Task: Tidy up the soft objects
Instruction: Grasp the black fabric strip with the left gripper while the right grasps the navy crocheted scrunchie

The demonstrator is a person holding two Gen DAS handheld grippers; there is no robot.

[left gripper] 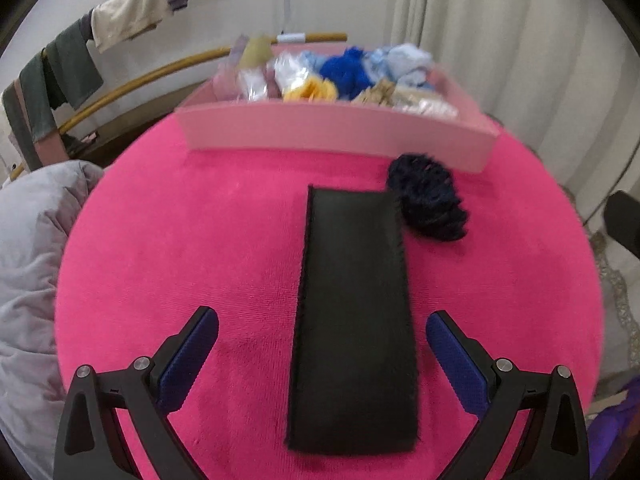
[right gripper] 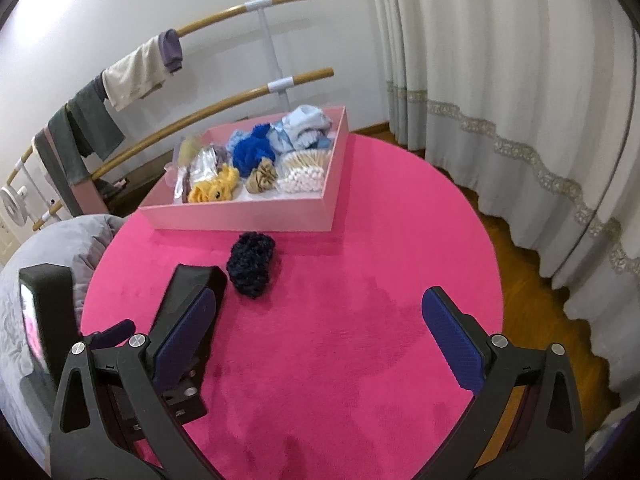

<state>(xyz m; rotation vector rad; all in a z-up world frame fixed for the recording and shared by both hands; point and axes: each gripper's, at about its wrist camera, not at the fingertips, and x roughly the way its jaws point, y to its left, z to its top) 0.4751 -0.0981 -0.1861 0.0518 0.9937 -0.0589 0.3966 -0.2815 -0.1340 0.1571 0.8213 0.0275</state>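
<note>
We see the left gripper [left gripper: 322, 332] spread wide, empty, above a black strip [left gripper: 354, 312] on the pink mat [left gripper: 180, 240]; a dark scrunchie [left gripper: 428, 202] touches its far corner, near the pink box [left gripper: 332, 132]. The right gripper [right gripper: 320, 312] is likewise released (its left finger hides much of the strip).

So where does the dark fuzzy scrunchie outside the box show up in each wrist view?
Left wrist: the dark navy scrunchie lies right of centre on the pink mat, touching the top right corner of the black folded cloth.
Right wrist: the scrunchie sits left of centre, just right of that cloth's far end.
Shared landmark: the pink box directly behind it.
</note>
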